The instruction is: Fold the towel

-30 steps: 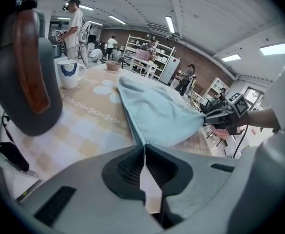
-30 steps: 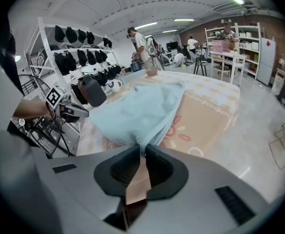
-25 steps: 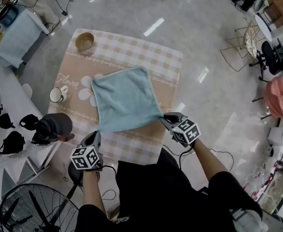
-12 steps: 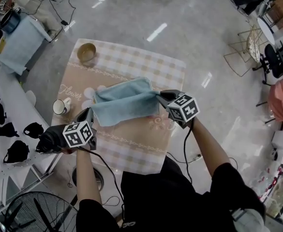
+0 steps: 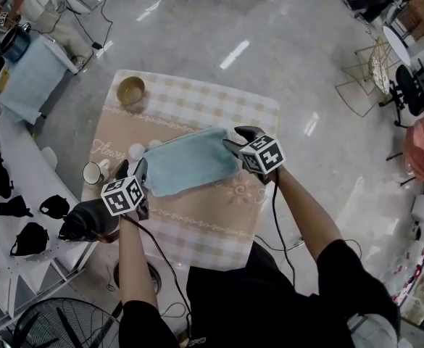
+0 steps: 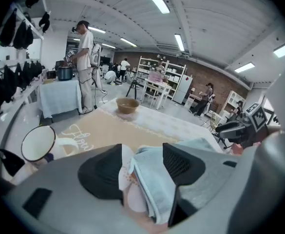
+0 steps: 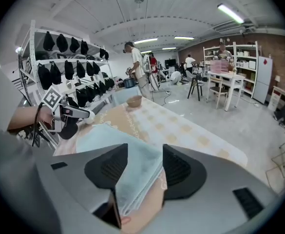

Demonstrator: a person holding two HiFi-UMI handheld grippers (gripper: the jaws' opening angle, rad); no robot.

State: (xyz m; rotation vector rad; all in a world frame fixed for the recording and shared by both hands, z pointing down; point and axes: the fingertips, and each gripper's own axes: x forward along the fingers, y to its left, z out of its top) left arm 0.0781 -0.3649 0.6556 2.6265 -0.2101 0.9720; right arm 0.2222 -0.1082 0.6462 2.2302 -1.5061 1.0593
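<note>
The light blue towel (image 5: 190,162) lies folded in half on the checked tablecloth (image 5: 197,216). My left gripper (image 5: 140,172) is at the towel's left end and my right gripper (image 5: 233,142) at its right end. In the left gripper view the towel's layered corner (image 6: 157,179) lies between the jaws of the left gripper (image 6: 142,167); they are opening and the pads do not squeeze it. In the right gripper view the towel's folded corner (image 7: 130,172) sits loose between the jaws of the right gripper (image 7: 140,167), which are opening too.
A brown bowl (image 5: 130,90) stands at the table's far left corner. A white mug (image 5: 93,172) and a dark kettle (image 5: 85,220) sit by the left edge, close to my left gripper. A fan (image 5: 52,325) and shelves with black caps (image 5: 16,230) stand to the left.
Both grippers carried the towel's near edge forward over the far half, so the flat towel now lies folded. Both pairs of jaws went from shut on the corners to spread apart.
</note>
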